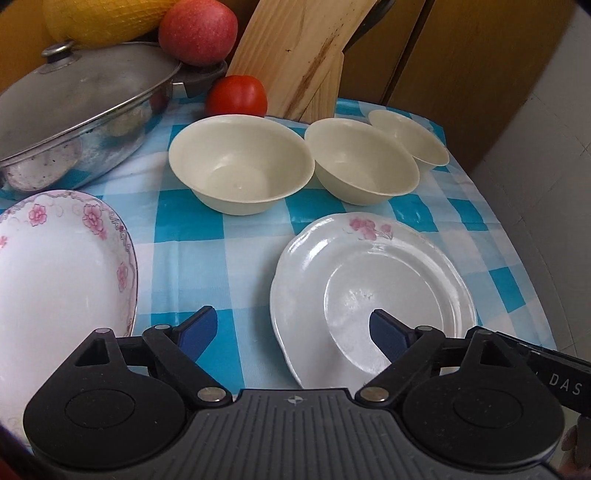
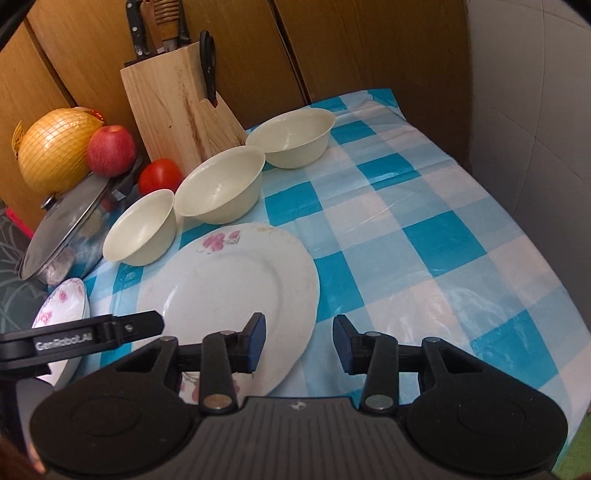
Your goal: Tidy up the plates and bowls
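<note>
Three cream bowls stand in a row on the checked cloth: a left one (image 1: 240, 162), a middle one (image 1: 364, 162) and a far right one (image 1: 410, 138). A white plate with pink flowers (image 1: 373, 280) lies in front of them; it also shows in the right wrist view (image 2: 229, 280). A deeper flowered dish (image 1: 55, 273) sits at the left. My left gripper (image 1: 291, 328) is open and empty, its right finger over the plate's near rim. My right gripper (image 2: 299, 341) is open and empty, straddling the plate's right edge.
A lidded steel pot (image 1: 77, 122) stands at the back left with an apple (image 1: 197, 31) and a netted pomelo (image 2: 55, 147). A tomato (image 1: 236, 96) and a wooden knife block (image 2: 177, 107) stand behind the bowls. The table edge runs along the right.
</note>
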The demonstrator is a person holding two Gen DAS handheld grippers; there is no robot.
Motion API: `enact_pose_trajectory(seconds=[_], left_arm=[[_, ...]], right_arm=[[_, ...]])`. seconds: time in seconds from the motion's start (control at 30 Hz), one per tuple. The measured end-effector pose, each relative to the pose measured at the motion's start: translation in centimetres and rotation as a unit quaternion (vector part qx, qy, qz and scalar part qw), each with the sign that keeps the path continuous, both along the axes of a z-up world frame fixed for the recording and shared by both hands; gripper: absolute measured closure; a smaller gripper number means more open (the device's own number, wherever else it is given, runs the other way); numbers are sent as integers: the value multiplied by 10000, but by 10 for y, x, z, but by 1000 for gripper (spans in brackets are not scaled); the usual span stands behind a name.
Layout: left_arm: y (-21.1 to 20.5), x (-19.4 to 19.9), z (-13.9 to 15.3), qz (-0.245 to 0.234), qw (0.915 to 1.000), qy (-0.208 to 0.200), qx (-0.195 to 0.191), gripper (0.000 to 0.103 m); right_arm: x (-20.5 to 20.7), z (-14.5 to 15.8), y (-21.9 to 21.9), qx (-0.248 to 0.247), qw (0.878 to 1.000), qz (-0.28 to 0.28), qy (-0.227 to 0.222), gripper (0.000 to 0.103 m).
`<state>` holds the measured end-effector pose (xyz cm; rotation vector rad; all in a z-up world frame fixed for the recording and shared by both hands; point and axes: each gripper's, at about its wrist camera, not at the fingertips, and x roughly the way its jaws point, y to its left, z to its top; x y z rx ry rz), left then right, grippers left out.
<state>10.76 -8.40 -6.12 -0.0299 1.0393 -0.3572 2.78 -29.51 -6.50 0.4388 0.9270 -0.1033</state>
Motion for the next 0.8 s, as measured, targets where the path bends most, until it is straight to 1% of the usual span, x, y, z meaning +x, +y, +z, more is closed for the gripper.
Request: enact_pose_trajectory(seconds=[0.17, 0.2, 0.3, 0.37, 0.47, 0.6, 0.67, 0.7, 0.8], left_arm=[[0, 12, -6, -74, 9991, 218, -350, 23], [-2, 13, -7, -108, 9990, 226, -367, 23], [-9, 15, -7, -217, 9996, 80, -184, 28], [-10, 17, -7, -241, 9996, 36, -156, 31], [-11, 18, -8, -303, 9994, -1, -146, 31], [-18, 13, -9, -471, 9988, -147, 63, 31], [-21, 13, -9, -531, 9985, -117, -8, 31], [-22, 13, -9, -575, 9983, -68, -92, 29], [-27, 13, -10, -616, 9980, -95, -32, 26]], right_arm=[[7, -10, -3, 365, 9993, 11, 127, 66], [8, -12, -4, 400, 9990, 1, 176, 66], [10, -14, -5, 370, 9992, -3, 178, 66], [10, -14, -5, 391, 9991, -12, 167, 66], [11, -15, -5, 388, 9991, 77, 134, 66], [12, -15, -6, 403, 9990, 153, 131, 67], [10, -15, -6, 386, 9990, 198, 94, 67], [10, -16, -6, 387, 9990, 226, 78, 67], [9, -16, -8, 467, 9988, 166, 51, 67]])
